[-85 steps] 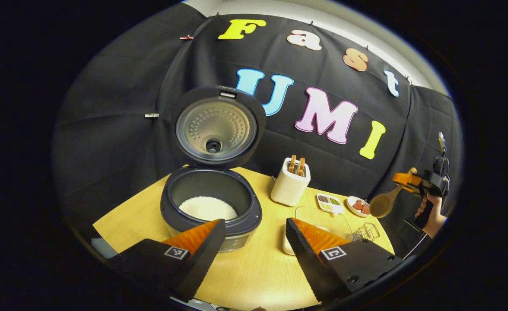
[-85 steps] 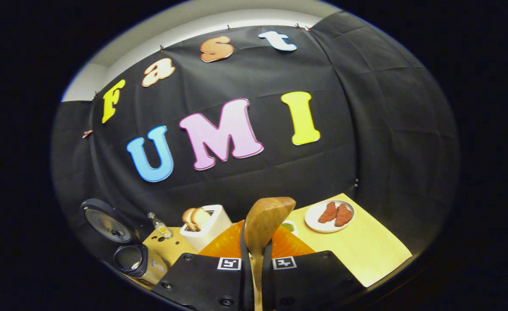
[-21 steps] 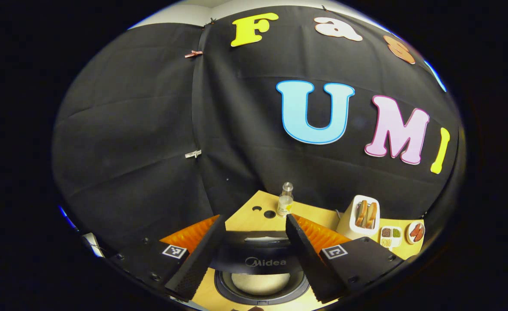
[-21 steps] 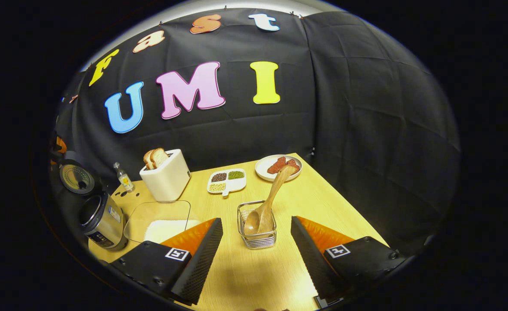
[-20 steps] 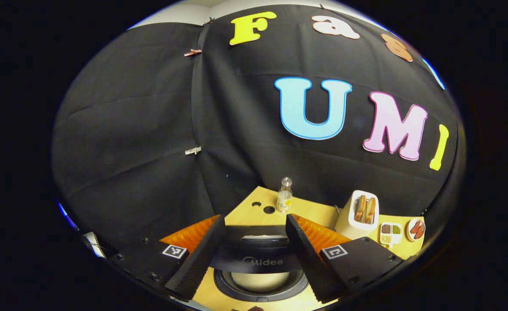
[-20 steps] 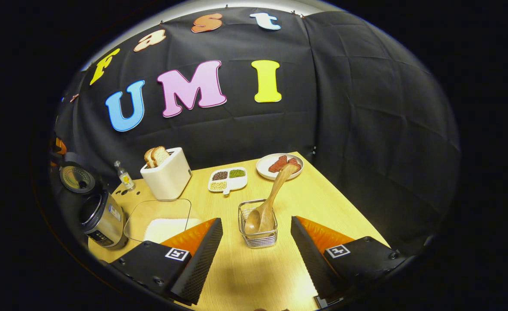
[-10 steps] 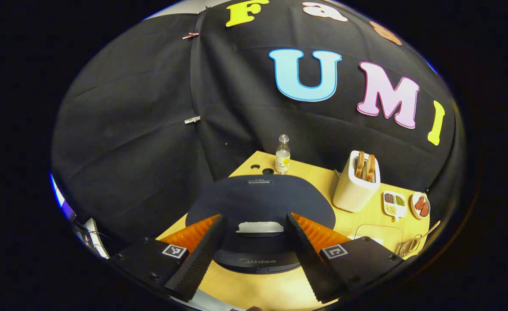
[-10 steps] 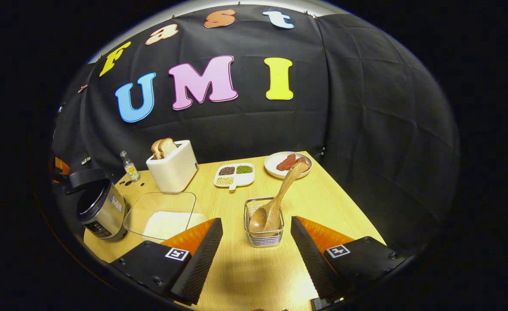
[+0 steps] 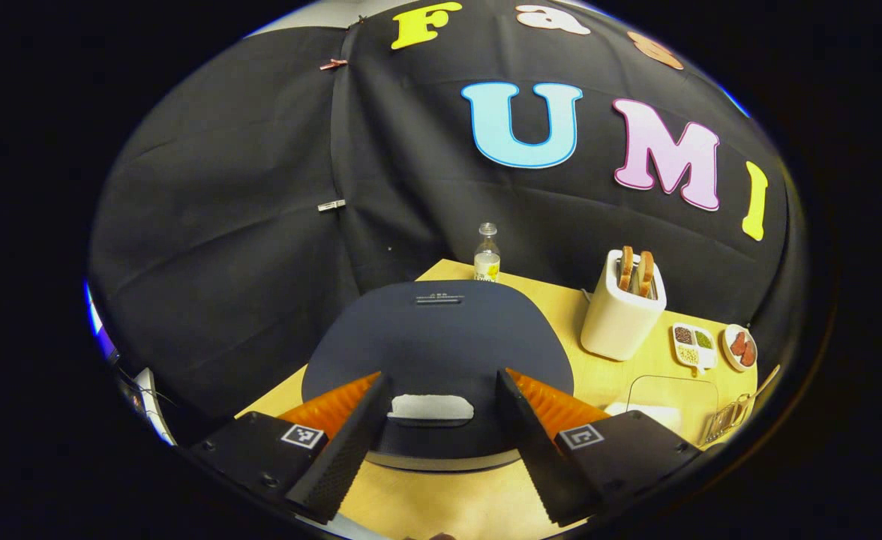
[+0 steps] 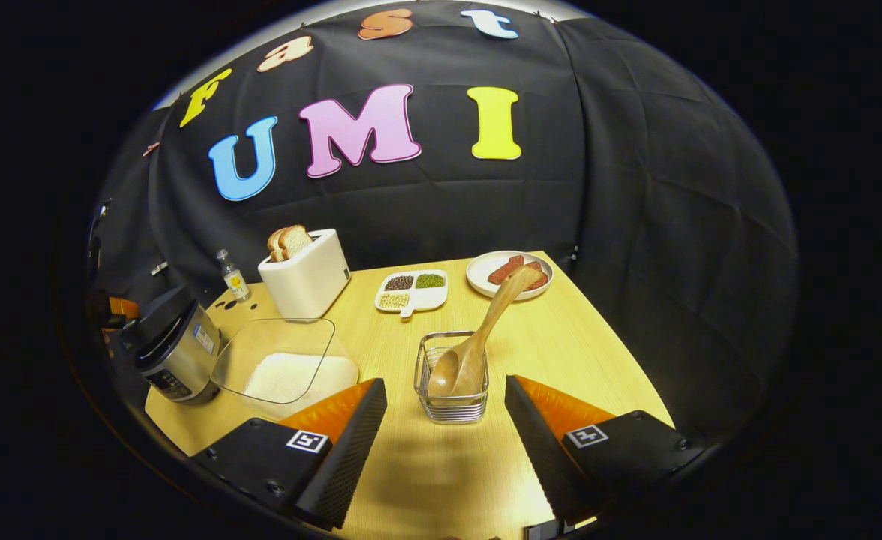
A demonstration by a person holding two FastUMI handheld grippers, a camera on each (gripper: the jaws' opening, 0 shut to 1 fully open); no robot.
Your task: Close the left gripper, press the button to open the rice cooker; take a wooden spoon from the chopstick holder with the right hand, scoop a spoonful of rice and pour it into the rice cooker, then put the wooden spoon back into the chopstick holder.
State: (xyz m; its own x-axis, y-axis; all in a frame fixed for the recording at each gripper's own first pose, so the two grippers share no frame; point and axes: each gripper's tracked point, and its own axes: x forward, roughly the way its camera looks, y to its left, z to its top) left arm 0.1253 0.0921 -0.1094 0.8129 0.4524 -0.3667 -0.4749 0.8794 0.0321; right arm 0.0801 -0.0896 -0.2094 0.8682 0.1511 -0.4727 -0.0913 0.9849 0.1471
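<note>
Wooden spoon [image 10: 486,330] in wire chopstick holder [image 10: 452,382], rounded rice cooker [image 9: 441,337] lid down

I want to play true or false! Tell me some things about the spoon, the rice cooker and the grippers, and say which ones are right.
1. The wooden spoon stands in the chopstick holder. True.
2. The rice cooker has its lid open. False: it is down.
3. The right gripper holds the spoon. False: it is open, the spoon apart from it.
4. Bread sits in the toaster. True.
5. The left gripper is open. True.
</note>
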